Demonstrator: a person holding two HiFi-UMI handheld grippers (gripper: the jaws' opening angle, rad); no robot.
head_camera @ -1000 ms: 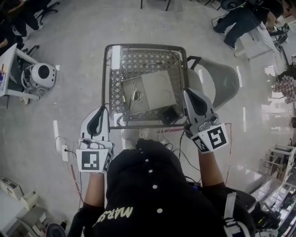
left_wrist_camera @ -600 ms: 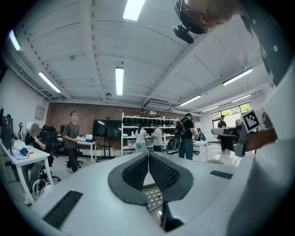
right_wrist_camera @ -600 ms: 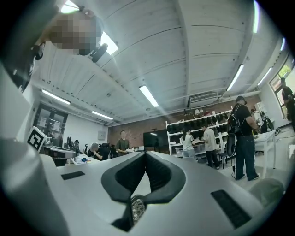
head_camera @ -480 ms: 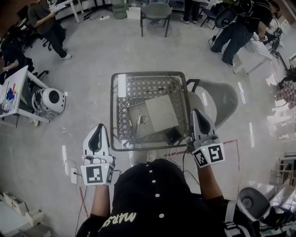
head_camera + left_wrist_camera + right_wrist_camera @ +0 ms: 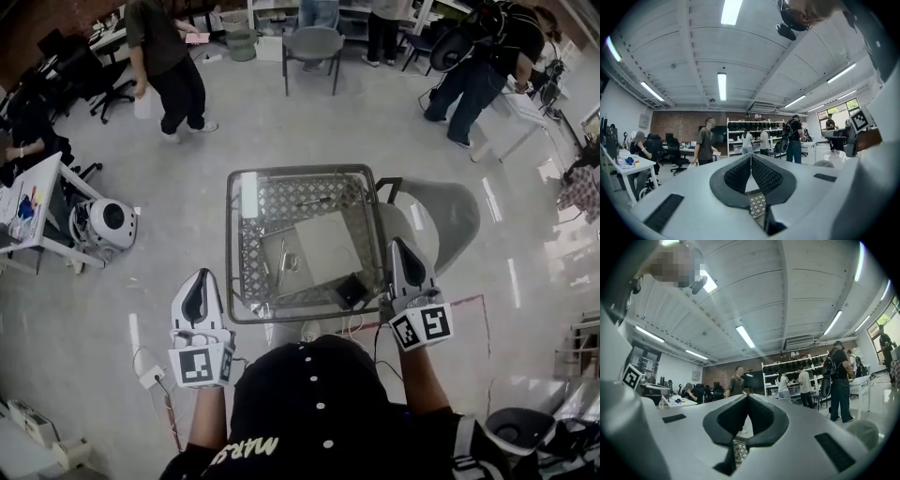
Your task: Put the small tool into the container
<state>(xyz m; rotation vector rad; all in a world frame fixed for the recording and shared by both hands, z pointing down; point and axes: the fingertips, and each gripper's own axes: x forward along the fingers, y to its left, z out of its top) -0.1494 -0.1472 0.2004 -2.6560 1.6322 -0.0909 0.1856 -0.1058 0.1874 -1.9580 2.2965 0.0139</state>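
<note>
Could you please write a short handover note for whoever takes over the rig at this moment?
Left gripper: shut, empty, just outside the wire cart's near left corner.
Right gripper: shut, empty, at the cart's right rim.
In the cart: a flat grey box, thin metal tools lying left of it, a small black item by the near rim.
Done: no tool is picked up yet.
Left: grasp the small tool and put it into the container.

left gripper (image 5: 199, 277): jaws together, empty, level | right gripper (image 5: 400, 246): jaws together, empty, level
</note>
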